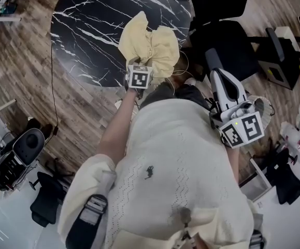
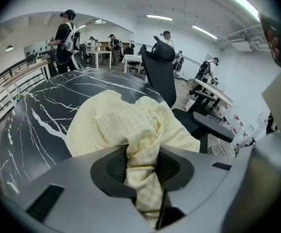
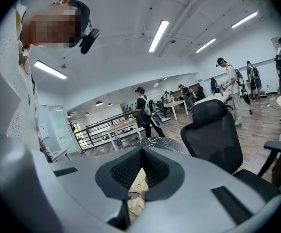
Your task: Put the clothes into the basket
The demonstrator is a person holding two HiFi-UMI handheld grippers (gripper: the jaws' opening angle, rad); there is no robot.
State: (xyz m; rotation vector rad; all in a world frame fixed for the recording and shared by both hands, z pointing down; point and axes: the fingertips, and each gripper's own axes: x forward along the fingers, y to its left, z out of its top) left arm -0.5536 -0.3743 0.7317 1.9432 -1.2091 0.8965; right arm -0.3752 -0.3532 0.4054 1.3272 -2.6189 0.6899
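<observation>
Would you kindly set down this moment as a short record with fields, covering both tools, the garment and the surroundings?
left tool: shut on the pale yellow garment, pinching a bunched fold
garment position: bunched up, over the near edge of the black marble table
right tool: shut, nothing between its jaws, held at the person's side
nearby: black office chair beside the table
not in view: basket

Left tongs (image 2: 142, 166) clamp the yellow cloth (image 2: 116, 125); right tongs (image 3: 141, 154) closed.
</observation>
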